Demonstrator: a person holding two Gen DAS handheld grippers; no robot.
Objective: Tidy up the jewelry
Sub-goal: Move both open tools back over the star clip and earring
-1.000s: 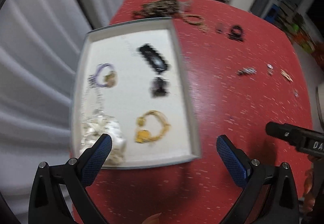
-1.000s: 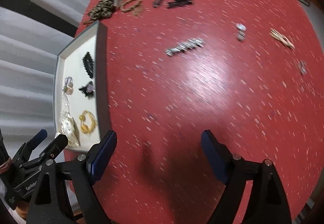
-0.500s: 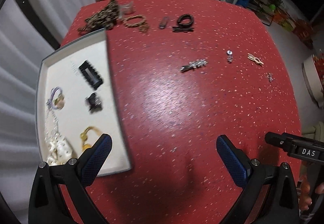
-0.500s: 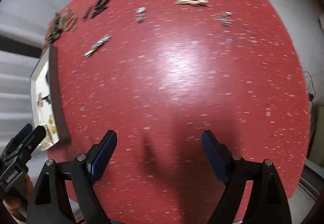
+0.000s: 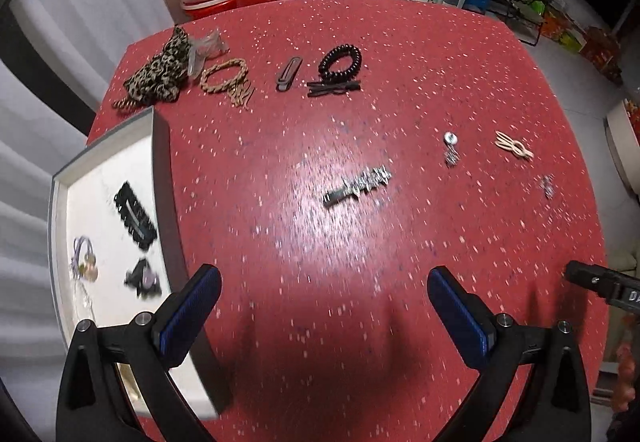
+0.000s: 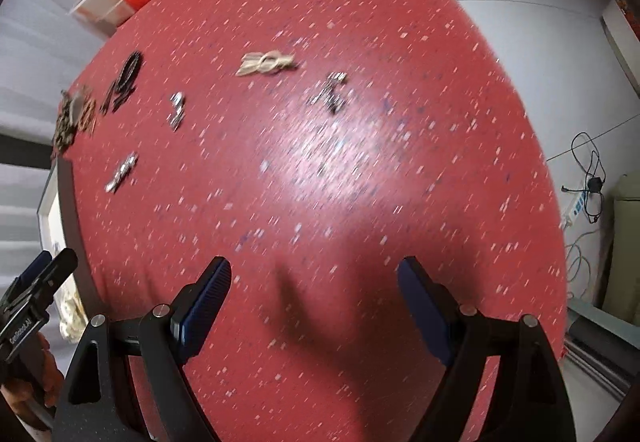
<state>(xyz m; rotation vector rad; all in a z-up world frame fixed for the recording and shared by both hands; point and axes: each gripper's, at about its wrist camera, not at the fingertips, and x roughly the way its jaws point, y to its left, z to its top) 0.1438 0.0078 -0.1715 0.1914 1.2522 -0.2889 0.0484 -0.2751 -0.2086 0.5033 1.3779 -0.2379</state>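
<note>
Both claws were empty when I checked: left claw spread wide over the red surface, right claw likewise spread, nothing between the pads on either.

Progress, as I judged it: partly done, maybe under half. The tray at the left edge of the surface already held a few pcs: a black clip, a purple hair tie w/ a charm, a dark bow-like piece.

Still loose on the surface: silver barrette near the middle, approx. in line w/ the left claw; a small silver earring and a beige knot pin further right; another small silver bit near the right edge. Along the far edge sat a leopard scrunchie, a braided tan band, a dark slim clip, a black coil tie w/ black pins just beside it.

Hard to make out: both views had motion blur, so the small silver bits by the right claw were shapes only; couldn't tell earring from clip. The tray's near part was hidden behind the left claw's finger, and the right view caught only a sliver of its rim. A pale heap inside it – prob. pearls, not sure.
</note>
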